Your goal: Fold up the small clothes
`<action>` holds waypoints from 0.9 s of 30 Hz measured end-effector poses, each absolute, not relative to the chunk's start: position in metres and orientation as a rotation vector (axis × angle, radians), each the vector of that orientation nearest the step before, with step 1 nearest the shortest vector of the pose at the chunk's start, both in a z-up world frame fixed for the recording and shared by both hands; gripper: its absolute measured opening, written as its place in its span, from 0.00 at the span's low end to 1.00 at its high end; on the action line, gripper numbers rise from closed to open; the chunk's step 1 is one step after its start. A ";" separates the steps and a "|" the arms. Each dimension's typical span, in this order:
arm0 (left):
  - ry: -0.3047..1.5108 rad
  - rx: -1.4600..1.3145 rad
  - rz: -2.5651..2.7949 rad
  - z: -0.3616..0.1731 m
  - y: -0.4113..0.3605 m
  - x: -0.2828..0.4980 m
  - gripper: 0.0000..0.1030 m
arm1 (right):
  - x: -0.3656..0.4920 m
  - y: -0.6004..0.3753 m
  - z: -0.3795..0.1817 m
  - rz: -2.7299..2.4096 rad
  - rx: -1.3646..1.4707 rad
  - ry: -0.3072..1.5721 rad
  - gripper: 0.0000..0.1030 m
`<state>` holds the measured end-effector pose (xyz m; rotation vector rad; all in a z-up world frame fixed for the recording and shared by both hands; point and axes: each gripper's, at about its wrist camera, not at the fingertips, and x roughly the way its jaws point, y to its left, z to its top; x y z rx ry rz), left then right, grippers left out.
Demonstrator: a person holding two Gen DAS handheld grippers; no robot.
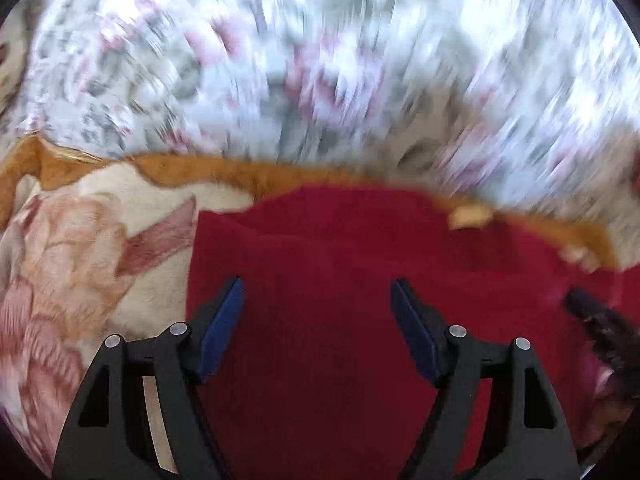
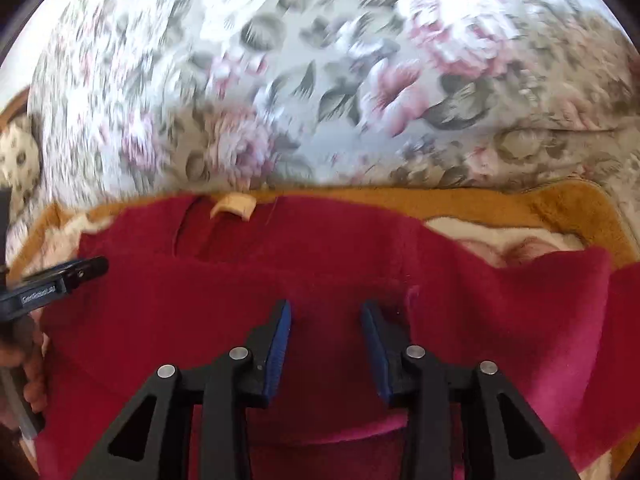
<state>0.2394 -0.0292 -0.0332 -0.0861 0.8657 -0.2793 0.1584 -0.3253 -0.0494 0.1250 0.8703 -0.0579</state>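
A dark red fleece garment (image 1: 340, 248) lies spread on a floral blanket, and it fills the lower half of the right wrist view (image 2: 280, 256) too. It has a small beige neck label (image 2: 234, 205), also seen in the left wrist view (image 1: 470, 216). My left gripper (image 1: 318, 292) is open and empty, just over the garment's left part. My right gripper (image 2: 325, 310) is open and empty over the garment's middle, next to a raised fold (image 2: 500, 292). The left gripper also shows at the left edge of the right wrist view (image 2: 64, 276). The right gripper shows at the right edge of the left wrist view (image 1: 592, 312).
The cream and pink floral blanket (image 1: 80, 248) has an orange-brown border (image 2: 520, 204). Beyond it lies a grey and pink floral bedspread (image 2: 320, 80). A patterned cushion (image 2: 20, 160) sits at the far left. The left wrist view is blurred by motion.
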 end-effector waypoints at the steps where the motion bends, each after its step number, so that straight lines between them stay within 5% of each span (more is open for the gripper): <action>1: 0.844 -0.111 -0.285 -0.028 -0.030 0.229 0.73 | 0.150 -0.328 -0.039 -0.089 0.122 0.821 0.33; 9: 0.866 -0.116 -0.441 -0.061 -0.068 0.137 0.74 | 0.038 -0.417 0.047 -0.437 0.169 0.538 0.34; 16: 0.826 0.025 -0.370 -0.080 -0.090 0.126 0.75 | -0.048 -0.563 0.064 -0.775 0.363 0.405 0.33; 26: 0.812 -0.033 -0.393 -0.083 -0.080 0.126 0.76 | -0.040 -0.611 0.075 -0.783 0.441 0.335 0.33; 27: 0.810 -0.036 -0.394 -0.083 -0.079 0.125 0.76 | -0.038 -0.608 0.074 -0.753 0.448 0.328 0.26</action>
